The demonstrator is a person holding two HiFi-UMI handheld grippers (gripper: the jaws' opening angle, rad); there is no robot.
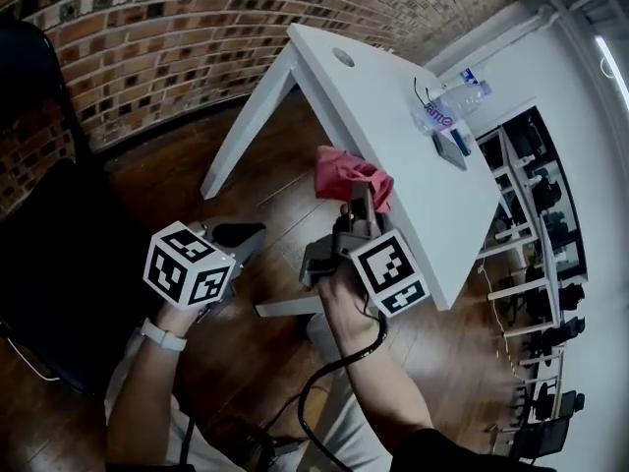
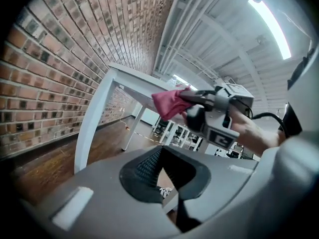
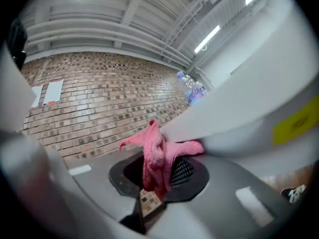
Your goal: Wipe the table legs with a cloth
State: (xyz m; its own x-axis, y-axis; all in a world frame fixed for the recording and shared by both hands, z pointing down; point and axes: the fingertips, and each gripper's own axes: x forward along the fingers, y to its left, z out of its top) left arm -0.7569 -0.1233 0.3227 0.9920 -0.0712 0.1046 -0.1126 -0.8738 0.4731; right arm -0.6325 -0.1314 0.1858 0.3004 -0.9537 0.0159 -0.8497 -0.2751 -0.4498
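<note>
A pink cloth [image 1: 351, 177] [image 2: 169, 102] [image 3: 157, 153] is clamped in my right gripper [image 1: 359, 200] [image 3: 157, 172], which is shut on it. The cloth rests up against the long near edge of the white table [image 1: 393, 116] [image 3: 234, 108]. One slanted white table leg [image 1: 246, 126] [image 2: 92, 128] runs down to the floor at the far left corner. A second leg [image 1: 290, 308] shows just under my hands. My left gripper [image 1: 254, 236] [image 2: 160, 156] hangs lower and to the left, apart from the table, jaws together with nothing between them.
A clear plastic bottle [image 1: 454, 101] [image 3: 192, 91] and a dark flat device [image 1: 450, 150] lie on the tabletop. A brick wall [image 1: 147, 37] stands behind the table. A black chair [image 1: 39, 214] is at the left, and rows of desks [image 1: 531, 214] at the right.
</note>
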